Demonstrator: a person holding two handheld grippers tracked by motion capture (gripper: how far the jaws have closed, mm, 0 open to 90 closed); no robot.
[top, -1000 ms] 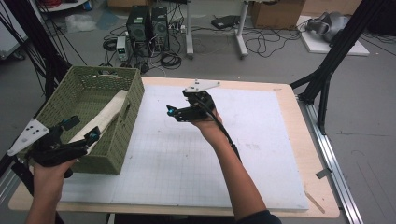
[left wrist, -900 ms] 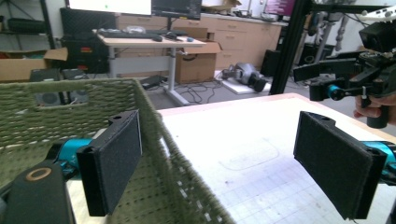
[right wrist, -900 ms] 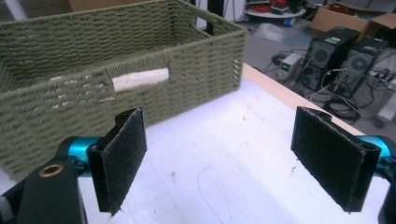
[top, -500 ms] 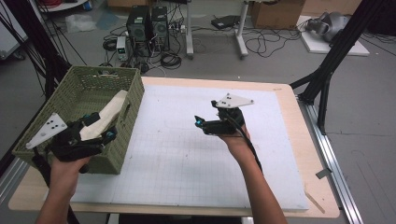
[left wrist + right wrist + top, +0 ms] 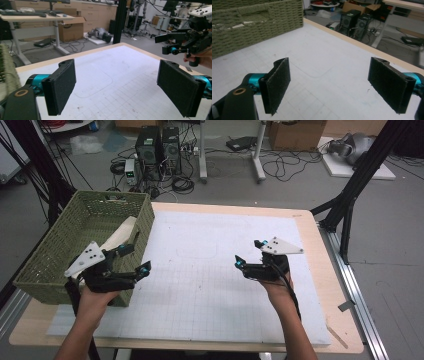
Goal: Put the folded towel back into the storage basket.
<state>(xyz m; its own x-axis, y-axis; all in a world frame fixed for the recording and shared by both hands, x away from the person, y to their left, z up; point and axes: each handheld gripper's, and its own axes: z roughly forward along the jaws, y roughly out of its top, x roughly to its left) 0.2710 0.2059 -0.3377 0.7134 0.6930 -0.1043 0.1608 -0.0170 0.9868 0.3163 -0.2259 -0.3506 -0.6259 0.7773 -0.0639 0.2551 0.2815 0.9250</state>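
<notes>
Lying slanted inside the woven green basket at the left end of the table, a pale, beige folded item is the thing nearest the grippers, with one end propped against the basket's right wall and the other down toward its floor. It looks like soft cloth or a thin padded piece, so I judge it light, limp and not fragile; it would likely sag and drape when lifted, and a pinch on the raised upper edge near the wall seems the easiest hold, since the pads can close over a fold there without scraping the weave. The left gripper hovers just beside the basket's near right corner, its jaws spread wide with nothing between them, as the left gripper view confirms with bare white mat between its pads. The right gripper is held well apart over the mat toward the table's right, jaws likewise released and empty. Much of the pale item is hidden by the left gripper and its grey plate, so its full length, thickness and material cannot be made out. The right gripper view catches the basket at an angle, with only slivers of something pale inside.
</notes>
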